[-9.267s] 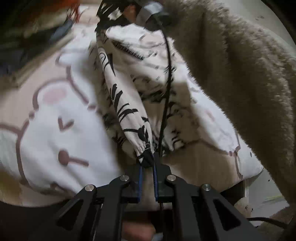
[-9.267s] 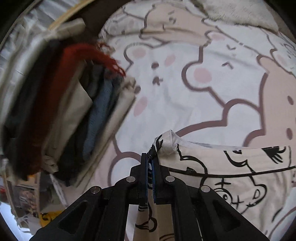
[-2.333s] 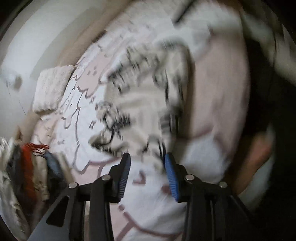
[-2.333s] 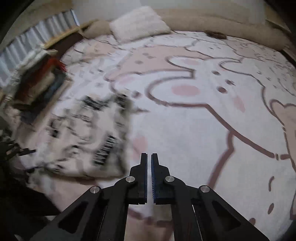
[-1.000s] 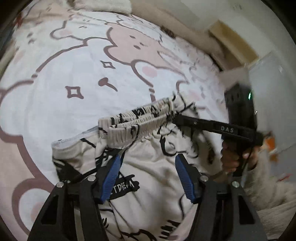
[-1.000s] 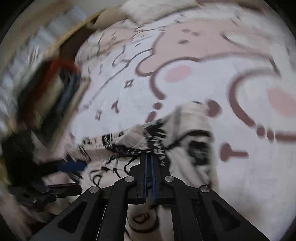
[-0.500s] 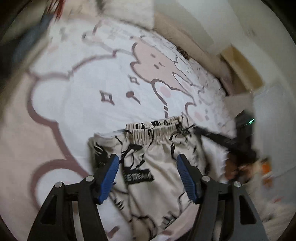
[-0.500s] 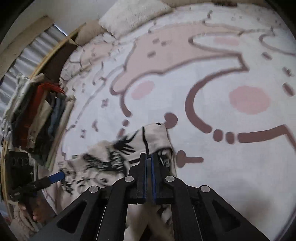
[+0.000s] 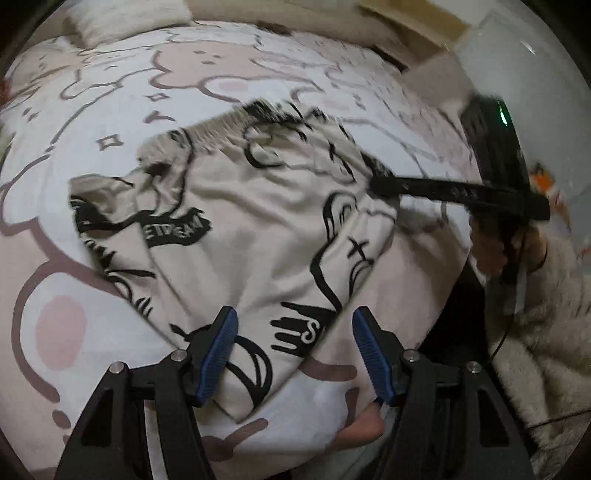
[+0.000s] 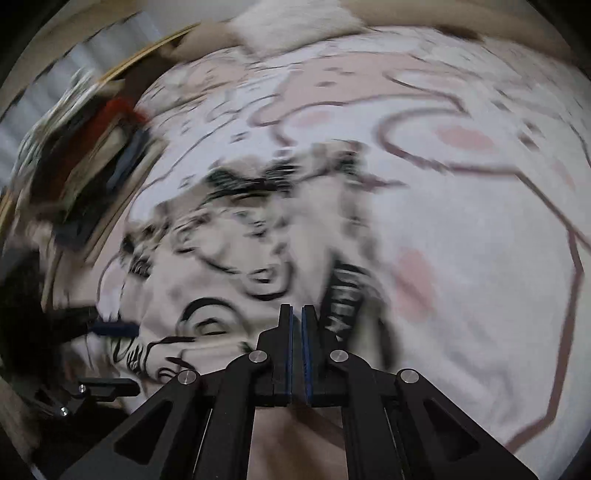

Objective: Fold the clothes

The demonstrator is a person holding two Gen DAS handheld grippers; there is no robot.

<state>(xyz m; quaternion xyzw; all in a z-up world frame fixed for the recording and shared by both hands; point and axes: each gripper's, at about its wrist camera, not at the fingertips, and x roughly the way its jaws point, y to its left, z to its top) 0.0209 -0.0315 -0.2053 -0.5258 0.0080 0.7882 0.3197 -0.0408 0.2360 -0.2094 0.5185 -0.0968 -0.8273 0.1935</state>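
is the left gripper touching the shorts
Cannot tell. In the left wrist view the open left gripper frames the shorts, and its left finger overlaps the cloth edge, but neither contact nor a gap shows plainly.

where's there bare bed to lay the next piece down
Bare bedspread runs right of the printed garment, out toward the bed's edge, and beyond its waistband up to the fluffy pillow. It is crowded on the left by the stacked clothes, and near the front where the left gripper and right gripper work.
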